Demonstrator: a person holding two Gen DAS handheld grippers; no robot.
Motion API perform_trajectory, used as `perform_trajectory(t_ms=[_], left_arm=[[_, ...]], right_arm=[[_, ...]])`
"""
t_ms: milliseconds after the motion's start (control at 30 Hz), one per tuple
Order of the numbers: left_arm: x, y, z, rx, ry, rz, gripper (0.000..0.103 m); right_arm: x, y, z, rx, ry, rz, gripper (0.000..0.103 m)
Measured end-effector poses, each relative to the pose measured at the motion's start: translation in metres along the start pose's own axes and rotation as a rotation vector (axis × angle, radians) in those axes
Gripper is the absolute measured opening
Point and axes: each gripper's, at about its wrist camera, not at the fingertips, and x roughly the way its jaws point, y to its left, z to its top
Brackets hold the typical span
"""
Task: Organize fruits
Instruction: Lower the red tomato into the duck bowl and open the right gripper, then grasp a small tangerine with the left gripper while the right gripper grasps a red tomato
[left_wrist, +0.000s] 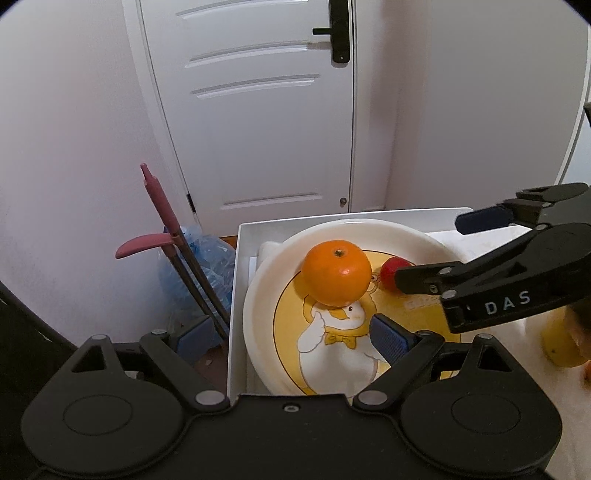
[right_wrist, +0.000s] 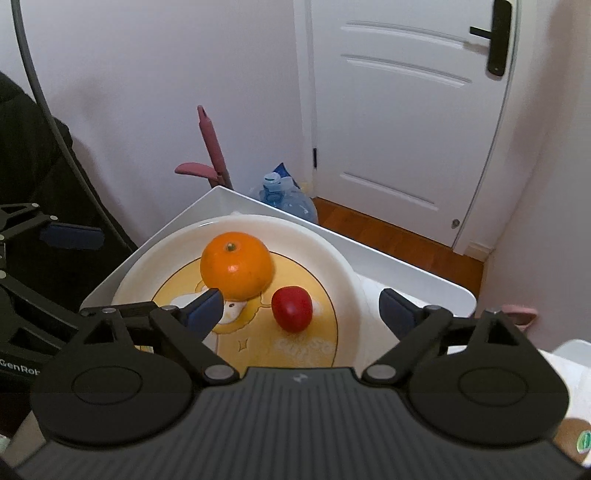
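This is a home, a lived-in room rather than a lab or shop. A white panelled door with a black lever lock stands in plain white walls above a wooden floor, and beside it lean a pink-handled mop and a big blue water jug. In front, a white tray carries a cartoon-printed plate with an orange and a small red fruit, the kind of tableware found in a household.
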Motion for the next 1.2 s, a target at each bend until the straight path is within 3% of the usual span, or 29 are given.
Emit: perform_trajectory(t_ms=[467, 533, 600, 967, 1200], left_arm=[[-0.040, -0.014, 0.005, -0.009, -0.069, 0.003, 0.094], [-0.049, -0.018, 0.005, -0.011, -0.082, 0.007, 0.102], [-0.061, -0.024, 0.003, -0.014, -0.110, 0.017, 0.103], [-0.109, -0.080, -0.018, -0.042, -0.126, 0.036, 0.103], [-0.132, -0.122, -0.033, -0.057, -0.143, 0.042, 0.103]], right_arm=[[-0.071, -0.002, -0.002, 0.090, -0.060, -0.072, 0.103], [-0.086, -0.005, -0.005, 0.111, -0.072, -0.076, 0.103], [-0.102, -0.008, -0.009, 0.134, -0.082, -0.085, 0.103], [-0.190, -0.039, -0.061, 0.140, -0.100, -0.178, 0.103], [-0.228, -0.073, -0.105, 0.174, -0.082, -0.171, 0.103]])
